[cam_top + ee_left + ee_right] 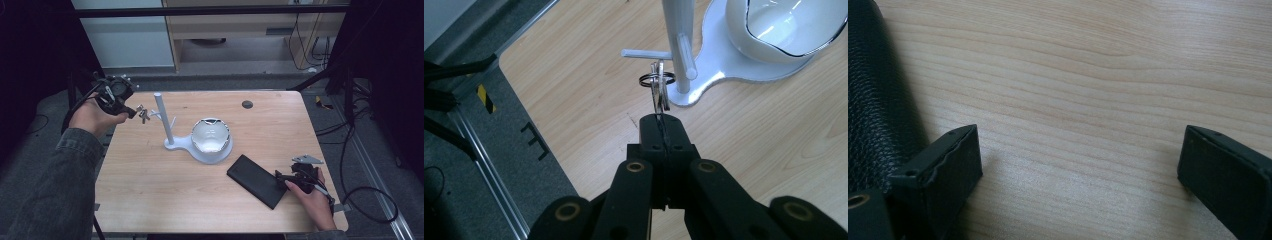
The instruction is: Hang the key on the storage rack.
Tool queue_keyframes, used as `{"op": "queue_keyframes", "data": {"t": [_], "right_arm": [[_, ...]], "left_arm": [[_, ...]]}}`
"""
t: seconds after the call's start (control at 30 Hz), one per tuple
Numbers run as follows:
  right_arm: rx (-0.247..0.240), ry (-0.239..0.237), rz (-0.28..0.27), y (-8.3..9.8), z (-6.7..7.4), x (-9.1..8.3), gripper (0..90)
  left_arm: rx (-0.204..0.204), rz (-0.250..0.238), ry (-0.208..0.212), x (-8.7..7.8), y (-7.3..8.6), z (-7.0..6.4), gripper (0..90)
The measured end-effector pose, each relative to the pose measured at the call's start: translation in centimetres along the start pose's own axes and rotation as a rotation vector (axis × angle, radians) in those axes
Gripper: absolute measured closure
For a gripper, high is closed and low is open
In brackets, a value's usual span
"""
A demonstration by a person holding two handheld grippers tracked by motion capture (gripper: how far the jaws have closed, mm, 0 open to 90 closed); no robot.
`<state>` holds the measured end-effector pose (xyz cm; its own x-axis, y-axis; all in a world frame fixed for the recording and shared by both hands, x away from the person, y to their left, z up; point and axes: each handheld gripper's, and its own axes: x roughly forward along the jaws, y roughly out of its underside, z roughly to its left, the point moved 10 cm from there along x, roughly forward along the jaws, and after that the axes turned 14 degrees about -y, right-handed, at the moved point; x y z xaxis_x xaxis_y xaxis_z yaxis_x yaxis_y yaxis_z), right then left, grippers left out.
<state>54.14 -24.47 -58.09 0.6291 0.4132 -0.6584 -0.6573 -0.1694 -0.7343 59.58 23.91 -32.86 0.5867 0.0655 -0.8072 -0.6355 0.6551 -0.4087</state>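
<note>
— What is nearest you, low in the frame?

— My right gripper [283, 176] is resting at the lower right, jaws spread wide over bare wooden table [150, 190], just beside the black leather wallet [256, 180].

— And farther up?

— At centre, the white stand [172, 142] is carrying a white bowl [211, 135] on its base. At the upper left, my left gripper [660, 120] is pinching a set of keys [659, 90], their ring [656, 78] hanging at the stand's peg [644, 53].
</note>
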Motion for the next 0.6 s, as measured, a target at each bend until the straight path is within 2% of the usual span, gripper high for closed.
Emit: {"op": "queue_keyframes", "data": {"t": [0.3,0.6], "right_arm": [[0.001,-0.002,0.000,0.00,0.03,-0.01,4.3],[0.001,-0.002,0.000,0.00,0.03,-0.01,4.2]], "left_arm": [[0.025,0.012,0.001,0.43,0.24,-0.67,90.0],[0.017,0.006,0.019,0.64,0.80,-0.80,90.0]]}}
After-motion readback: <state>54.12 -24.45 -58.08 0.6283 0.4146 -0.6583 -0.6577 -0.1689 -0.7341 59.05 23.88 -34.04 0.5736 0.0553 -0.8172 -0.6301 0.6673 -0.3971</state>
